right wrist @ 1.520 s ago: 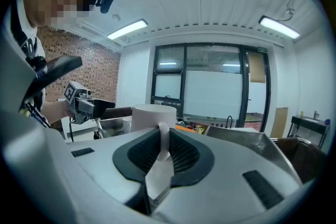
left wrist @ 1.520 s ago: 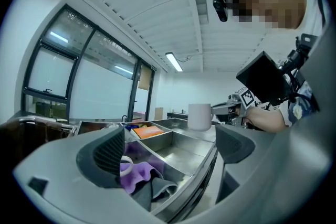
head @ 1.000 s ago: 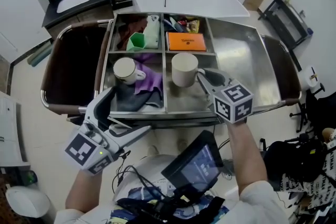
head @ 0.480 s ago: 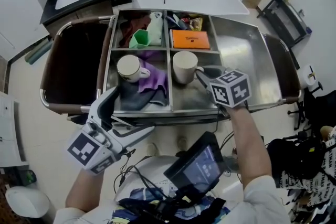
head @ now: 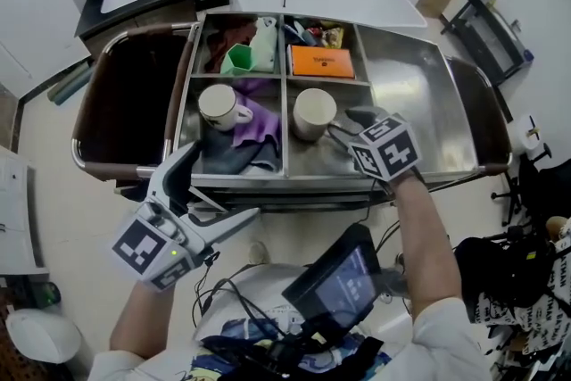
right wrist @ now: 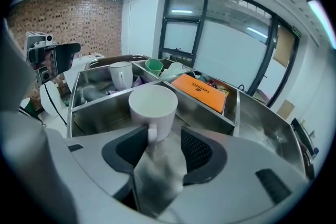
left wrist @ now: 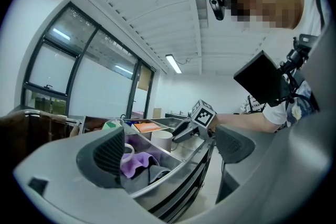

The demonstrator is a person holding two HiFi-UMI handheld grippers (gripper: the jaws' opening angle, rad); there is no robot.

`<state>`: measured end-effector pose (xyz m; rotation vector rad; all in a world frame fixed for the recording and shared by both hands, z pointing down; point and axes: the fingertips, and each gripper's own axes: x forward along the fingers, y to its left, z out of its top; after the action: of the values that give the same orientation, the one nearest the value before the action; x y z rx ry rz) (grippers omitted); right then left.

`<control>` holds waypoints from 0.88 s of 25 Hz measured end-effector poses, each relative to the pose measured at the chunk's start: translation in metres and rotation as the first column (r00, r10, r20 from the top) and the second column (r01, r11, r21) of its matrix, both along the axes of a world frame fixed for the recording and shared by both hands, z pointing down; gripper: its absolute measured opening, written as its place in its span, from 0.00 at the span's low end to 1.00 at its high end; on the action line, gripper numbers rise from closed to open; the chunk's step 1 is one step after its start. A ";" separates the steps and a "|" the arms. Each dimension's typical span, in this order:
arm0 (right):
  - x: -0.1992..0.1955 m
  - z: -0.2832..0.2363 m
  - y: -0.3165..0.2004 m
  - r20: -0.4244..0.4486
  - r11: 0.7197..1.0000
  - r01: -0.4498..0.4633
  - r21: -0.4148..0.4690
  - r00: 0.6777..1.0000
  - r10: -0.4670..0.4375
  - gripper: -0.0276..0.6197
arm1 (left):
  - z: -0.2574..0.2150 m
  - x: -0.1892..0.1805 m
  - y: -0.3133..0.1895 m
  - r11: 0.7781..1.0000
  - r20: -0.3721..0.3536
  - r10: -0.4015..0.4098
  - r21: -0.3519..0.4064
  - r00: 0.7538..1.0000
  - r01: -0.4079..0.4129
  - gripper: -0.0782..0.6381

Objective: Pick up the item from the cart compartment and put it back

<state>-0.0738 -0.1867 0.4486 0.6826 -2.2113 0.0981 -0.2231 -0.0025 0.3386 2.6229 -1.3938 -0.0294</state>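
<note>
Head view: white mug (head: 314, 111) stands upright in a near compartment of the cart (head: 406, 85), with an orange box (head: 321, 62) at its 12 o'clock and a second mug (head: 217, 105) at its 9 o'clock, beside a purple cloth (head: 259, 122). Right gripper (head: 346, 125) sits at the white mug's 4 o'clock, tips at the handle. Left gripper (head: 210, 196) hangs off the cart's near edge, at 7 o'clock. Left gripper view: jaws wide apart, nothing between them. Right gripper view: jaws opening, mug handle (right wrist: 151, 136) between them, close to the left pad, clear gap to the right pad; mug rests on the compartment floor.
</note>
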 end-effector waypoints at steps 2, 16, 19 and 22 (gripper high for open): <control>0.005 -0.008 0.005 0.022 1.000 0.003 0.022 1.000 -0.003 0.40 | -0.001 0.005 0.006 1.000 0.013 -0.009 0.004 1.000 0.008 0.86; 0.135 -0.125 0.143 0.433 0.937 -0.118 0.329 0.901 -0.038 0.40 | -0.012 0.086 0.050 0.999 0.052 -0.048 -0.008 0.997 0.048 0.86; 0.182 -0.136 0.186 0.491 0.918 -0.185 0.350 0.871 -0.012 0.40 | -0.014 0.109 0.067 0.999 0.071 -0.047 -0.006 0.996 0.048 0.86; 0.231 -0.150 0.228 0.565 0.895 -0.264 0.358 0.825 0.017 0.40 | -0.017 0.127 0.089 0.997 0.074 -0.075 0.001 0.994 0.075 0.86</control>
<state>0.1573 0.0412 0.2986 1.1875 -2.7705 -0.1363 -0.0960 0.0864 0.3215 2.5938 -1.5154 0.0605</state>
